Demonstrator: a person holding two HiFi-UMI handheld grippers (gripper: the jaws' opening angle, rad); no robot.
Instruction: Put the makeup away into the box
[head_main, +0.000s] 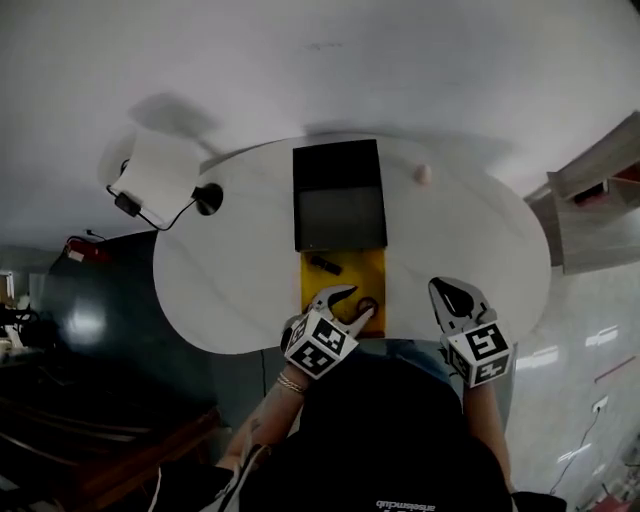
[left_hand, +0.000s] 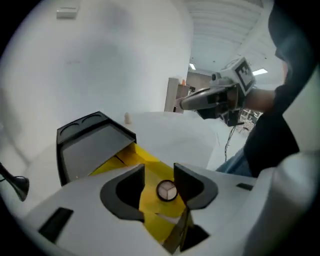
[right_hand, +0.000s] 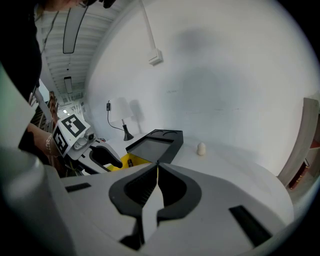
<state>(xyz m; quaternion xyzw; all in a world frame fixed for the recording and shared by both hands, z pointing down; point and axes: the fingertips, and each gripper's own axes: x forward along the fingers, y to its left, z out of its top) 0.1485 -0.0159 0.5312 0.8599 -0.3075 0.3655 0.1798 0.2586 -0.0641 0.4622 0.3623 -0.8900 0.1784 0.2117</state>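
Observation:
The box stands open on the white table (head_main: 230, 270), with its black lid (head_main: 338, 195) (left_hand: 92, 145) (right_hand: 155, 142) raised at the back and its yellow inside (head_main: 345, 268) (left_hand: 135, 155) in front. A dark stick-shaped makeup item (head_main: 323, 264) lies in the yellow part. My left gripper (head_main: 352, 302) (left_hand: 159, 167) hangs open over the box. A small round makeup pot (left_hand: 166, 190) (head_main: 367, 305) shows in the gap near the right jaw, apparently lying on the yellow floor. My right gripper (head_main: 452, 292) (right_hand: 157, 164) is shut and empty, right of the box. A small pale item (head_main: 423, 174) (right_hand: 201, 148) stands behind the box on the right.
A lamp with a white shade (head_main: 160, 172), a black base (head_main: 207, 198) and a cable sits at the table's far left. The table's near edge runs just under both grippers. A shelf unit (head_main: 590, 200) stands off to the right.

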